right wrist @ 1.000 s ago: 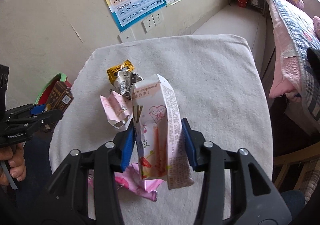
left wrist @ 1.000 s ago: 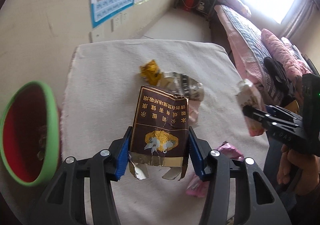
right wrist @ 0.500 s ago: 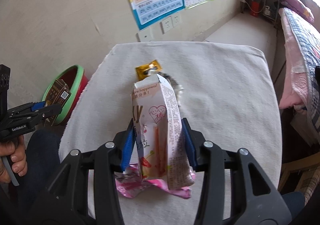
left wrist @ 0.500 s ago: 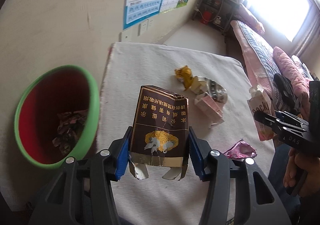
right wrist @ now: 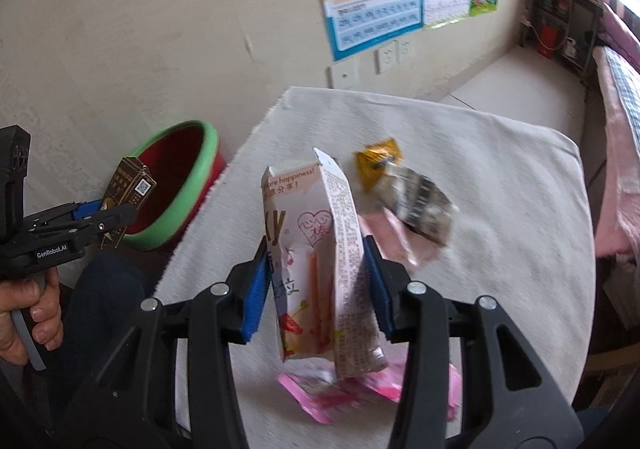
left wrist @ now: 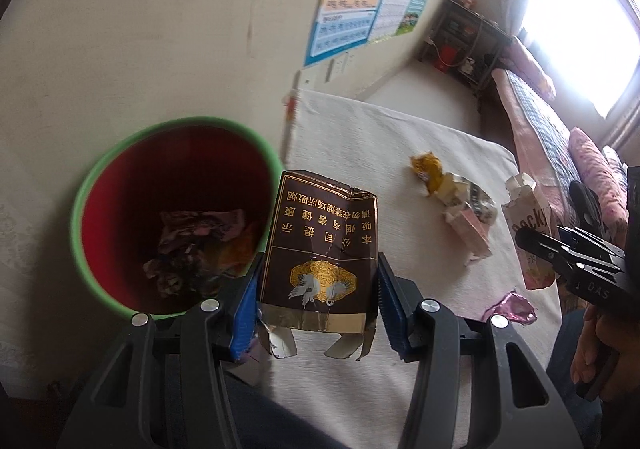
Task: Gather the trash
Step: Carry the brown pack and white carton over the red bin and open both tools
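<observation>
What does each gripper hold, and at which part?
Left gripper: brown cigarette pack, by its lower sides. Right gripper: pink snack box, by its sides.

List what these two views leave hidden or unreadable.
- Left wrist view: the brown cigarette pack in the left claw hides the cloth-covered table behind it.
- Left wrist view: scraps in the green-rimmed red bin are too dark to identify.
- Right wrist view: the crumpled silver wrapper is motion-blurred.
</observation>
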A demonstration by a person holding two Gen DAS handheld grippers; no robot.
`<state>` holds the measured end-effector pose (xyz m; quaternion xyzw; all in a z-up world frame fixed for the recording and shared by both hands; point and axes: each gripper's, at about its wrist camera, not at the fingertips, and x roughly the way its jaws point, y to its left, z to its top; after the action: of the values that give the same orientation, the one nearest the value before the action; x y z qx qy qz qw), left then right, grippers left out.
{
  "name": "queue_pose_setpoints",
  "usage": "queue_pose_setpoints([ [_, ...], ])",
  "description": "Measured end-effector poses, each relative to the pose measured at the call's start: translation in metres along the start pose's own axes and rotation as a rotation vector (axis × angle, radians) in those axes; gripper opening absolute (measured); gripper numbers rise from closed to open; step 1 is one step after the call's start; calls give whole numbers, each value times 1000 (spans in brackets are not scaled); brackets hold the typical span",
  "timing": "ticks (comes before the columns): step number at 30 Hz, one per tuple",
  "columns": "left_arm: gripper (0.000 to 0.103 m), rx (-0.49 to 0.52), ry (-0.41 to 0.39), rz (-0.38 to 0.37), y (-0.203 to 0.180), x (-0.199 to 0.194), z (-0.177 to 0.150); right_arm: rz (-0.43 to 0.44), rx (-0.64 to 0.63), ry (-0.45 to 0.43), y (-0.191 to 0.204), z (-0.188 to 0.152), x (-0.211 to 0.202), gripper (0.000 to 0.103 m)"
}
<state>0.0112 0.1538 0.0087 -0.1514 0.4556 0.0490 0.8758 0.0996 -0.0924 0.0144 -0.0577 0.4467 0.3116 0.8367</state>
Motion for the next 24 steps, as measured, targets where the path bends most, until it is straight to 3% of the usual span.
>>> queue_pose_setpoints([
  [14, 50, -136, -52, 79, 94, -26, 10, 134, -143, 11, 108, 51, 48, 43],
  [24, 50, -254, -80, 9, 142, -28, 11, 208, -217, 49, 166, 74, 89, 43],
])
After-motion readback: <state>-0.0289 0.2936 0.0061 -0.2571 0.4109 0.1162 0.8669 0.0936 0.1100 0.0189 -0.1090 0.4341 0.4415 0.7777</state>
